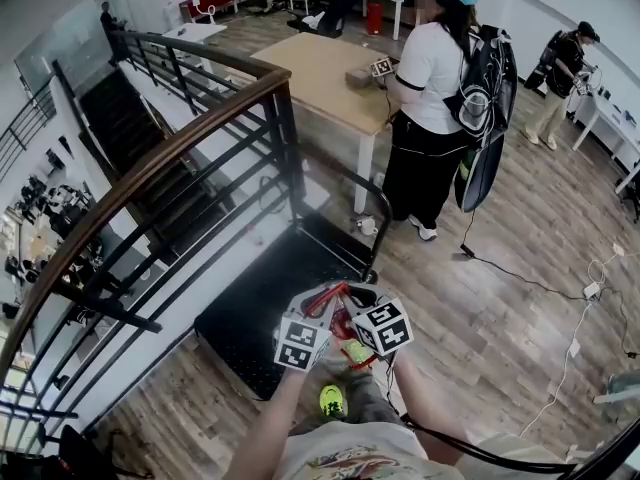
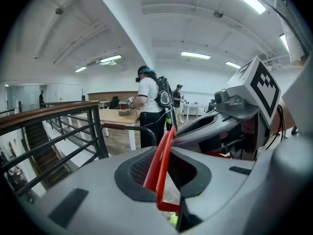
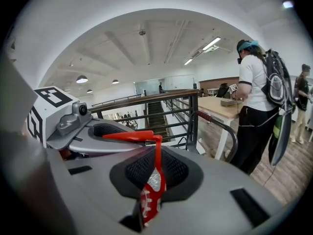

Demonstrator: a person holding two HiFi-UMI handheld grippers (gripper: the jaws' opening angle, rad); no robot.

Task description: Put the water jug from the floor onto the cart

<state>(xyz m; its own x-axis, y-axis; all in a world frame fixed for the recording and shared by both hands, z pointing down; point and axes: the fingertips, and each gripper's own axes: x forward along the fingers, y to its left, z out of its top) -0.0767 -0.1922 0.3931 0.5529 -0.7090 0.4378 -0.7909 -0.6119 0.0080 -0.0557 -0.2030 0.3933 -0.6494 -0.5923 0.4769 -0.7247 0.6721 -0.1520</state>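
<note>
- Head view: left gripper point(image 1: 315, 313) and right gripper point(image 1: 358, 310) were side by side just in front of the body, both on one red handle point(image 1: 333, 293).
- Left gripper view: jaws were pinched on the handle's red strap. The water jug point(image 2: 167, 194) hung beneath them, off the floor, with only a sliver of clear plastic showing.
- Right gripper view: jaws were clamped on the handle's upright leg point(image 3: 156, 163).
- Cart point(image 1: 262, 303) lay ahead of and below both grippers. Its black deck ran long from the near left to the push handle point(image 1: 378, 218) at the far right.
- Judged both hands about equally near, the left slightly closer to the deck's near edge.
- Railing point(image 1: 150, 173) ran along the deck's left side, and a table point(image 1: 320, 68) with a person point(image 1: 432, 98) stood beyond the push handle. The near end looked the open way in.
</note>
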